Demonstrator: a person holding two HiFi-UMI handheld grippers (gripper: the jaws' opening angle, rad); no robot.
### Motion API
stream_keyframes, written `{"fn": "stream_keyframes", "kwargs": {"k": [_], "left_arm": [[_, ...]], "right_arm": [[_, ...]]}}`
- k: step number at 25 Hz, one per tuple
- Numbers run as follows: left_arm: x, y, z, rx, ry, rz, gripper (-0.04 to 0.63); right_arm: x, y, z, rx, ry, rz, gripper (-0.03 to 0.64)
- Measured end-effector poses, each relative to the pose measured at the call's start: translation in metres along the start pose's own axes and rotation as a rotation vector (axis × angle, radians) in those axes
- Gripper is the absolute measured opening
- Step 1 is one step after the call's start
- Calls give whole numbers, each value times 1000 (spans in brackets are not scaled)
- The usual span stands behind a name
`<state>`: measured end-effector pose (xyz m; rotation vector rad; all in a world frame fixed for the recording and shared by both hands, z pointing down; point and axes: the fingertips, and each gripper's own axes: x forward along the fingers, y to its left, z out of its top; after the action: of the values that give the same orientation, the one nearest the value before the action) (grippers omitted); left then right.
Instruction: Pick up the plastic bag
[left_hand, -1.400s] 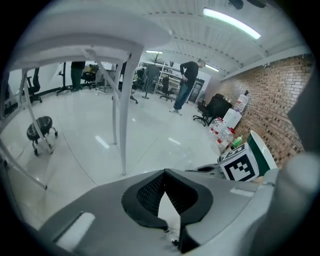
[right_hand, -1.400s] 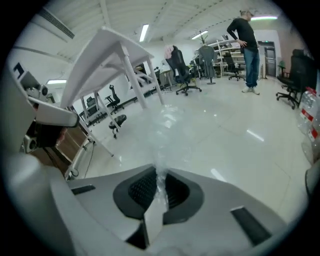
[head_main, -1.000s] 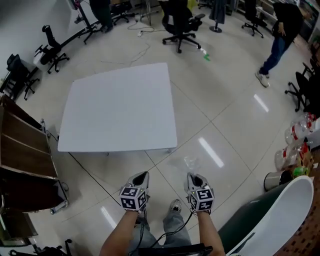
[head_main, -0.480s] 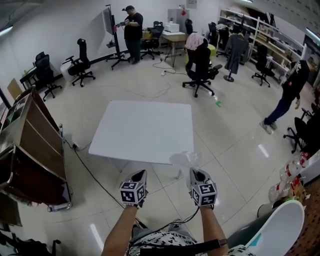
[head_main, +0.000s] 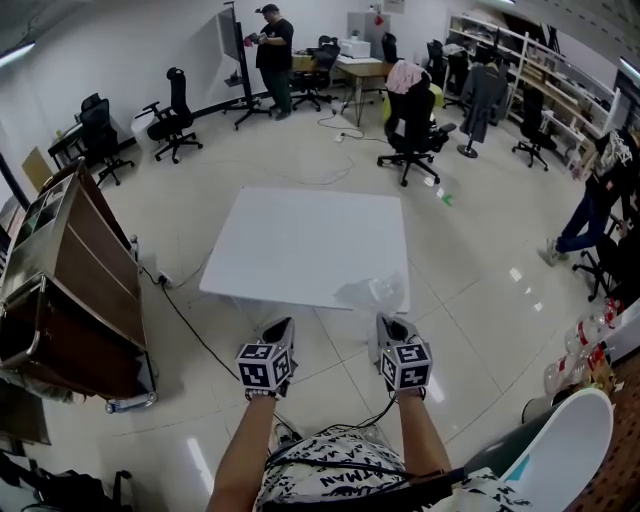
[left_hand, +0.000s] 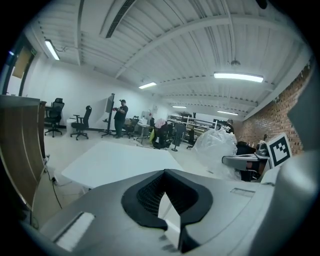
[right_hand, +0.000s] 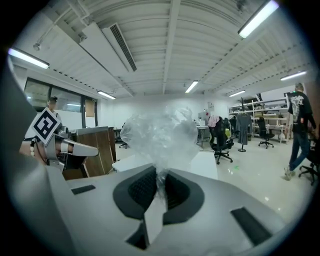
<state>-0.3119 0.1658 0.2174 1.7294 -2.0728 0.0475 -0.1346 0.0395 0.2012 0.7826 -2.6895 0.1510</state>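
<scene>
Right gripper view, right gripper (right_hand: 159, 192) pinching clear plastic bag (right_hand: 159, 132), left gripper (left_hand: 167, 202) jaws together

- Table (head_main: 300, 250): on the floor at 12 o'clock of the wearer.
- Plastic bag (head_main: 375, 293): over the table's 5 o'clock corner, pinched in the jaws of the right gripper (head_main: 385, 323) and just ahead of it.
- Left gripper (head_main: 282, 326): at 9 o'clock of the right gripper, apart from it, before the table's near edge.
- Shelf unit (head_main: 70, 280): at 9 o'clock of the table, well apart.
- Cable (head_main: 185, 325): on the floor between shelf unit and table.
- Office chairs (head_main: 172, 112): beyond the table at 10 and 1 o'clock.
- Standing person (head_main: 275, 50): 12 o'clock, by the far wall.
- Second person (head_main: 598, 200): 3 o'clock of the table.
- Bottles (head_main: 575, 365): on the floor at 4 o'clock.
</scene>
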Motion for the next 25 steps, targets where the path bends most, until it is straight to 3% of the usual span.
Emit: {"fn": "stream_keyframes", "kwargs": {"k": [25], "left_arm": [[14,13,8,15,21,-40,-2]], "right_arm": [[24,18,10,34,10,10,14]]}}
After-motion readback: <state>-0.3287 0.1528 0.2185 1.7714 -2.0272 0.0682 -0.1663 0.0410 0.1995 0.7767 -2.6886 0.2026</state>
